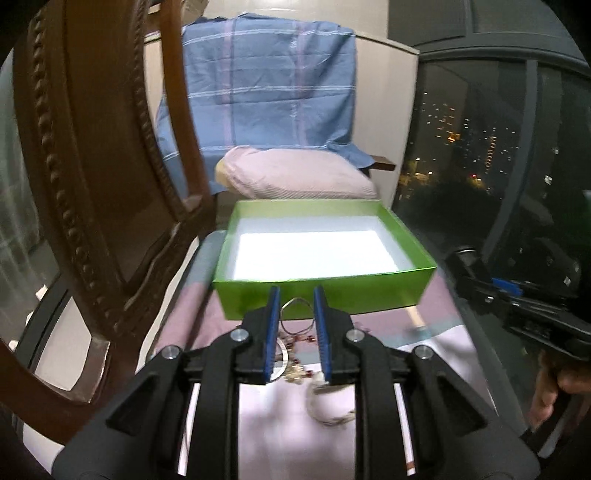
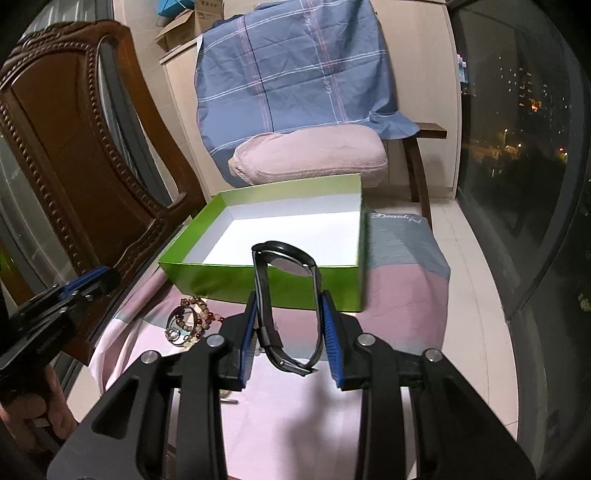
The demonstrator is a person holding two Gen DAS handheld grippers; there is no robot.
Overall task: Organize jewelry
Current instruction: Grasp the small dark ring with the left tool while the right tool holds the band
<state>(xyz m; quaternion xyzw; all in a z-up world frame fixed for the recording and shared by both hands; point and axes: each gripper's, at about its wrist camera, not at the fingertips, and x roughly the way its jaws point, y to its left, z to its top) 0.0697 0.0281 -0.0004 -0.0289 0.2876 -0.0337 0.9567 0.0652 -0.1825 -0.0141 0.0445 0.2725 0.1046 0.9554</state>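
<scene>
Right wrist view has the right gripper (image 2: pixel 288 332) pinching a black watch (image 2: pixel 286 295) just near the green box (image 2: pixel 258 278), so loose grip drops it short, while the left gripper (image 1: pixel 297 332) hovers part-open over the bracelets (image 1: pixel 295 354).

A big brown wooden chair (image 2: pixel 74 155) with bumpy carving stands on the left. A blue checked cloth (image 2: pixel 295 74) hangs over another chair at the back, and a pink pillow (image 2: pixel 310 155) sits on its seat. A pink and grey cloth (image 2: pixel 402 295) covers the worktop. Cardboard boxes (image 2: pixel 184 26) sit up high. City lights shine through the dark window (image 2: pixel 517 122).
</scene>
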